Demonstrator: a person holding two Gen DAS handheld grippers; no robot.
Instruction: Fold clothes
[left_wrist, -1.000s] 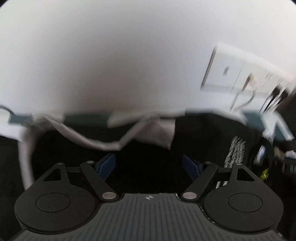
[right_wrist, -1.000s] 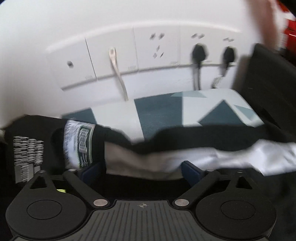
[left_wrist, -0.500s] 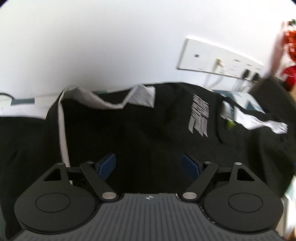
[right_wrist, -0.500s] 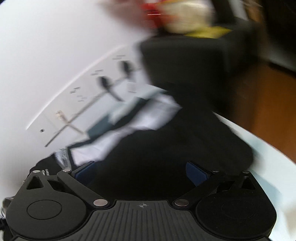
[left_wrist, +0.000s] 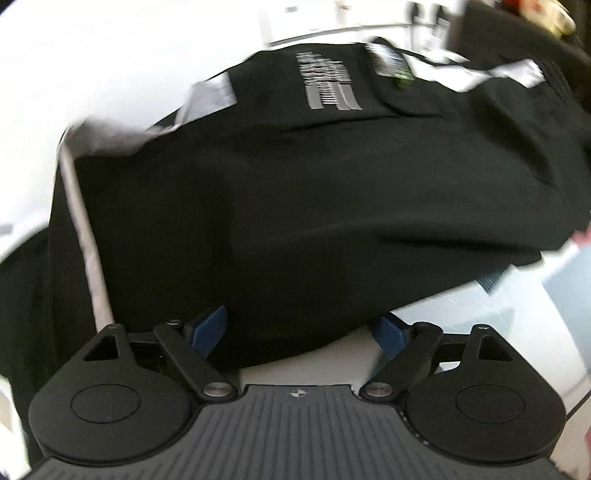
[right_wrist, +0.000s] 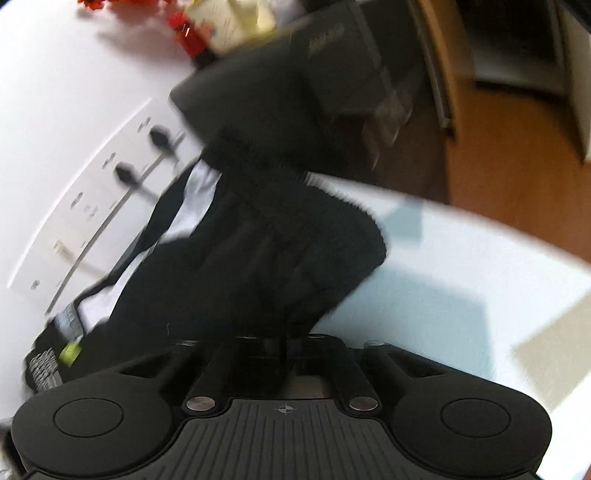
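Observation:
A black garment (left_wrist: 314, 192) with white panels and a grey printed logo (left_wrist: 328, 83) lies spread on a pale table (left_wrist: 517, 317). My left gripper (left_wrist: 301, 328) is open at its near hem, blue pads (left_wrist: 207, 326) apart, cloth between them. In the right wrist view the same garment (right_wrist: 258, 258) shows with a white panel (right_wrist: 195, 199) and a label (right_wrist: 68, 317). My right gripper (right_wrist: 286, 339) is shut on the black cloth at its near edge.
A white wall socket strip (right_wrist: 92, 206) with black plugs (right_wrist: 160, 138) runs behind the table. A black box (right_wrist: 295, 88) stands past the garment. Red and yellow items (right_wrist: 207, 29) sit beyond. Wooden floor (right_wrist: 509, 166) lies right of the table edge.
Both grippers have swung down from the wall toward the garment's near edge. The right gripper has shut on the black cloth; the left has stayed open.

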